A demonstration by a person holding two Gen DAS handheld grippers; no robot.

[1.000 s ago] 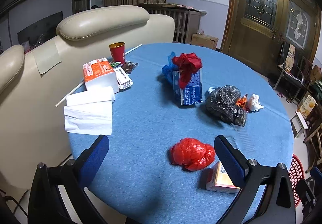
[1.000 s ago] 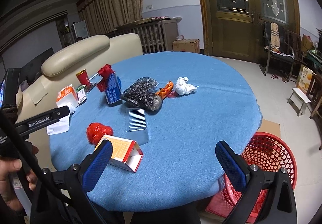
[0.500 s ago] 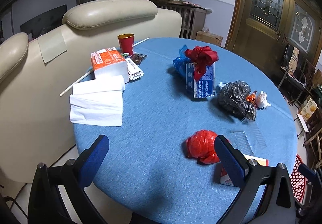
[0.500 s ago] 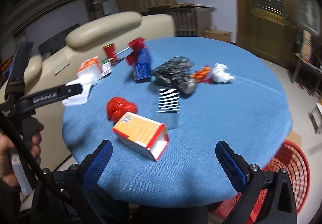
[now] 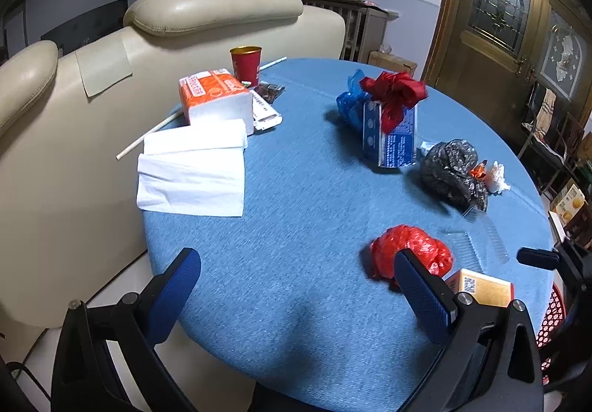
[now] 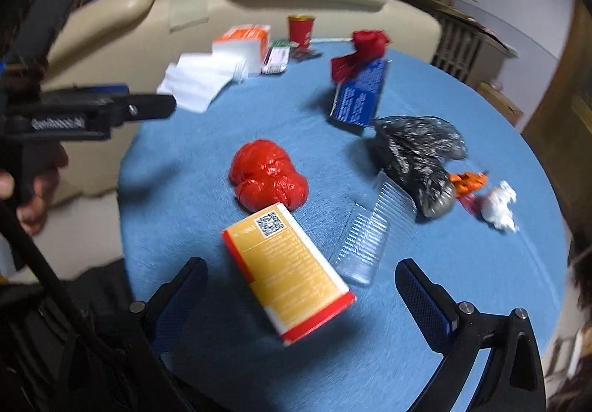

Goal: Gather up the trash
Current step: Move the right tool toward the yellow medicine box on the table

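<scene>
Trash is lying scattered across the blue surface point(image 5: 296, 227), and I am lining up my right hand-held gripper point(image 6: 299, 297), jaws spread wide and empty, on the orange carton point(image 6: 286, 273) lying on its side just beside the crumpled red bag point(image 6: 268, 177). My left hand-held gripper point(image 5: 296, 290) is hovering released over the near edge. Next I judge I am needing to lower and straddle the carton across its narrow width. Compared with a second ago, the right camera is sitting much closer to the carton, and the red basket has dropped from its view.
</scene>
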